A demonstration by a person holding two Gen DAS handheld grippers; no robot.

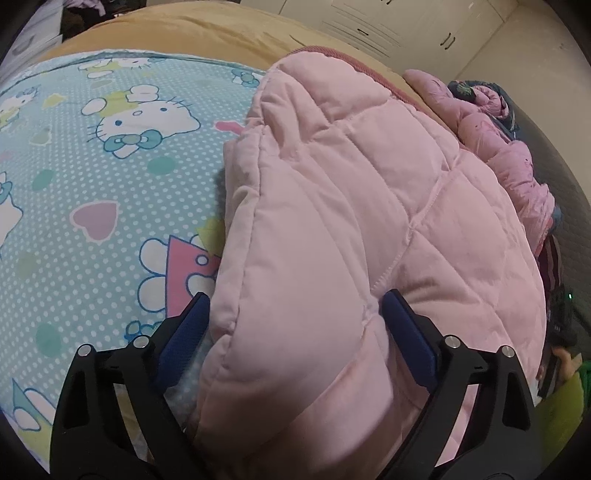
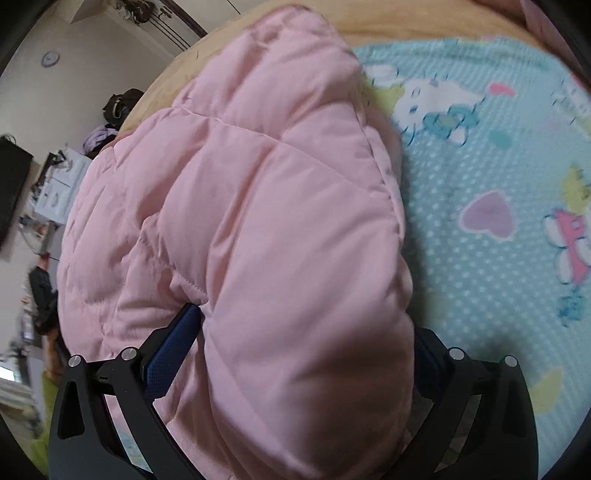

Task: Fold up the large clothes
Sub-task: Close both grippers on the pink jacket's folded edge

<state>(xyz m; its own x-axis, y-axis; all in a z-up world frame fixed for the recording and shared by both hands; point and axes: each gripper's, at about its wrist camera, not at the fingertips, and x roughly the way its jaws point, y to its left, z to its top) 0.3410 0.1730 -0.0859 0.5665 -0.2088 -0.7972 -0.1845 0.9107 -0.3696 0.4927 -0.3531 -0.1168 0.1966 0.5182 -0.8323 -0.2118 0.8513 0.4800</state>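
Bedroom: a bed with a blue cartoon-print sheet (image 1: 92, 206) over a tan blanket (image 1: 192, 29), white cupboards (image 1: 388, 26) behind. On the bed lies a puffy pink quilted jacket (image 1: 351, 221), partly folded into a thick bundle; more pink clothes (image 1: 517, 166) are heaped just beyond it.

Your left tongs (image 1: 295, 306) stand wide, straddling a padded edge of the jacket; the blue pads sit against it, but you cannot tell whether they press. Your right tongs (image 2: 306, 325) straddle another thick edge the same way, the grip equally unclear.

You seem to be mid-fold. Next likely calls for a firm clench on both edges, then lifting them together across the jacket.
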